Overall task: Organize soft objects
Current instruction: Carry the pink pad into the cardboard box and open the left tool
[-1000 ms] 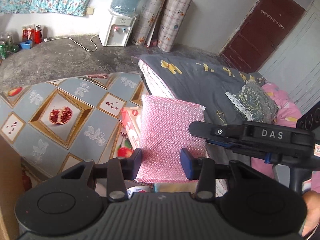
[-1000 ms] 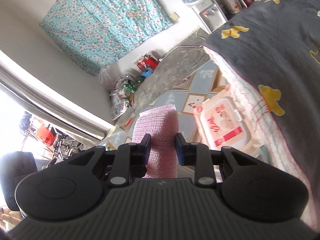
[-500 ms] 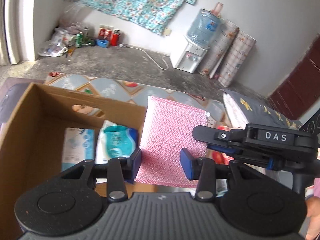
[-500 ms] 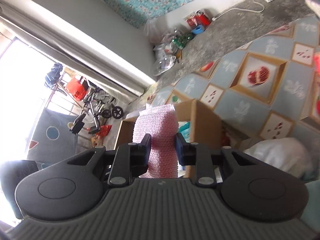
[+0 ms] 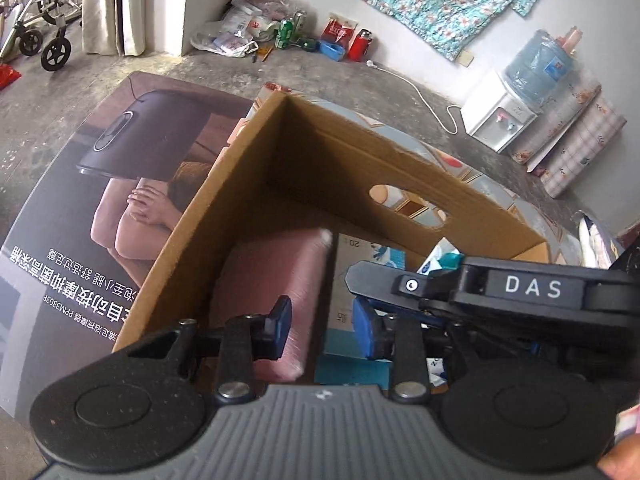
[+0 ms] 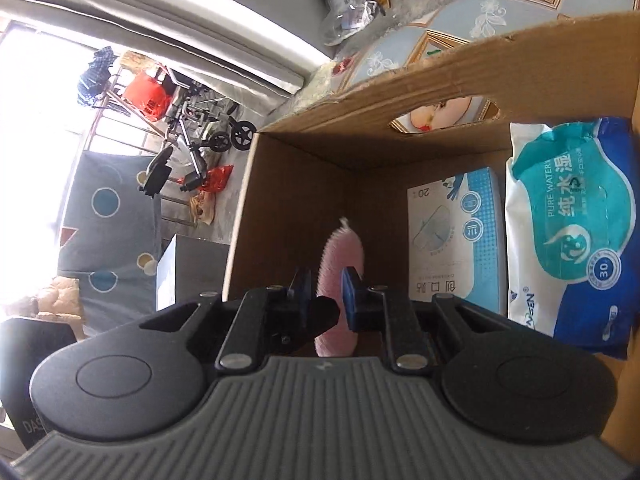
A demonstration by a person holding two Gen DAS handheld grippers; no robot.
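Lowering into the cardboard box, the pink pad hangs in the left near corner, close beside the left wall and not yet lying flat on the bottom. The right claw is clenched on it: its jaws have just been closing, and the right wrist view shows the pad standing on edge between them. The left claw has also drawn in as narrow as it goes. Its left finger lies against the pad, but a strip of the plaster box shows between the pad's edge and the right finger, so I cannot tell whether this claw truly grips the pad. That is the first risk: if only one claw carries the pad, the soft thing can swing or fold and come down crooked. The second is the corner itself, since the pad could rub along the left wall, catch there and end propped against it. Third, the plaster box lies just right of the pad, with the wet wipes pack further right; a pad let go while on edge would probably tip over onto them. The blur on the pad suggests haste, which makes all three more likely.
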